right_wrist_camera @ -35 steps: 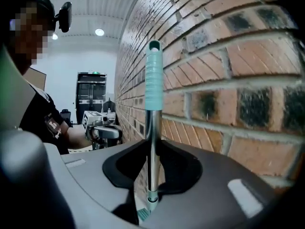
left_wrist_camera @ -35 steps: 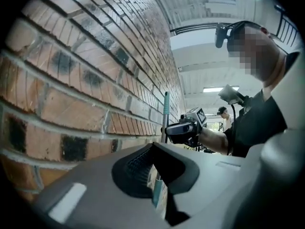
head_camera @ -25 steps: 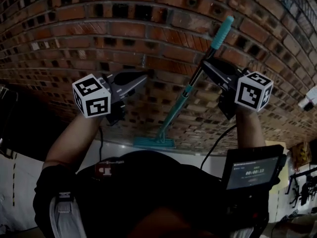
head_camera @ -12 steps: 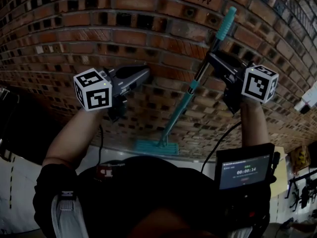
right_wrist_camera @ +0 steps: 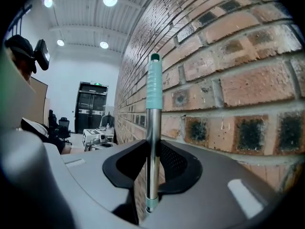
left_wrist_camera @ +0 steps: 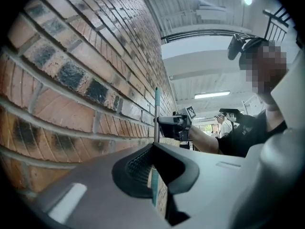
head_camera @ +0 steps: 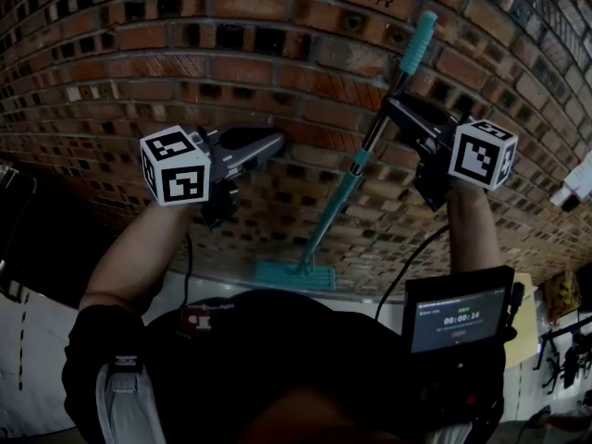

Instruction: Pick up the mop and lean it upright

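**A:** Where is the mop?

**B:** The teal flat-headed mop with a silver metal pole (head_camera: 335, 202) is up against the red brick wall (head_camera: 185, 63). In the head view it slants from lower centre to upper right. Its flat teal mop head (head_camera: 294, 275) sits low at the foot of the wall, by the pale floor (head_camera: 217, 280). I cannot tell whether it touches that floor. The ribbed teal grip (head_camera: 421, 43) is at the top, in the upper right of the frame.

**A:** And what has hold of it?

**B:** The grey right claw (head_camera: 393, 109) is clamped on the bare metal pole just below the grip. In the right gripper view the pole (right_wrist_camera: 152, 142) runs straight up through the middle of the frame. Both dark pads of the claw (right_wrist_camera: 152, 168) press on it, and the bricks are just beside it on the right. Whether the pole touches the wall I cannot make out.

**A:** The other one?

**B:** The grey left claw (head_camera: 276, 141) is at centre left in the head view, well apart from the pole and pointing towards it along the wall. In the left gripper view its jaws (left_wrist_camera: 153, 168) stand a narrow gap apart with nothing between them. The mop (left_wrist_camera: 157, 113) shows farther off, upright in mid-frame.

**A:** Anything else around?

**B:** Each claw carries a white marker cube (head_camera: 174, 167) with black squares. A small dark screen (head_camera: 461, 320) is lit at lower right, under the right forearm.
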